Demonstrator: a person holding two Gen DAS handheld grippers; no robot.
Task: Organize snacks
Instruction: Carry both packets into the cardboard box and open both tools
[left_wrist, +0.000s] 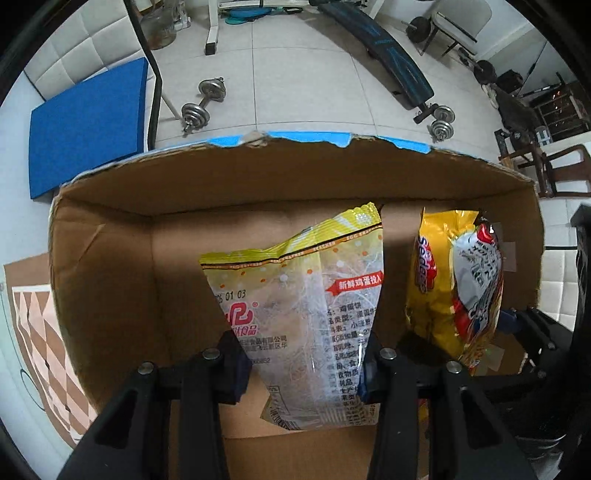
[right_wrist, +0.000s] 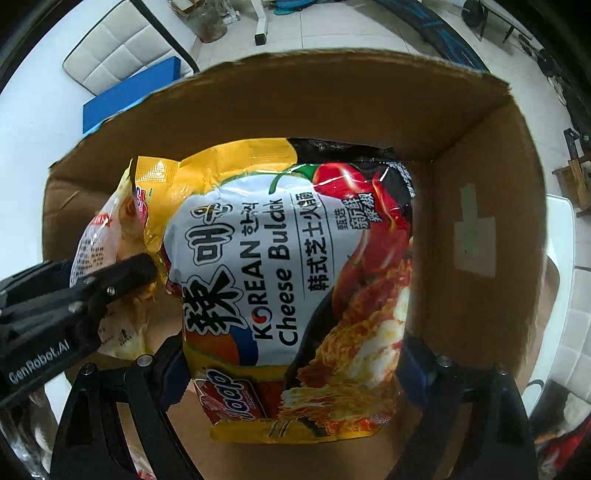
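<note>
- Left hand-held gripper (left_wrist: 304, 363) is pointing down into the box (left_wrist: 110, 280), jaws narrow and pinching the biscuit bag (left_wrist: 295, 295) by its lower part; the bag is hanging inside the box, apart from the left wall
- Right hand-held gripper (right_wrist: 291, 365) is standing wide, jaws pressing the two side edges of the noodle pack (right_wrist: 288, 280); the pack is sitting inside the box, near the right wall
- Risk: both packets are going into the same box side by side. In the right wrist view the left gripper's finger is lying just beside the pack's left edge, so the two tools could be knocking each other on release
- Risk: the biscuit bag is being held on thin, slick film. It could be slipping or twisting, and landing crooked
- Risk: biscuits are brittle; a tighter pinch or a drop could be breaking them
- Risk: the noodle pack is being gripped across its full width. Bowing under that pressure could be crushing the noodle block
- Risk: the torn box rim (left_wrist: 332, 142) could be catching a bag corner on withdrawal
- The box floor beneath the packets is largely hidden, so clearance there cannot be judged
</note>
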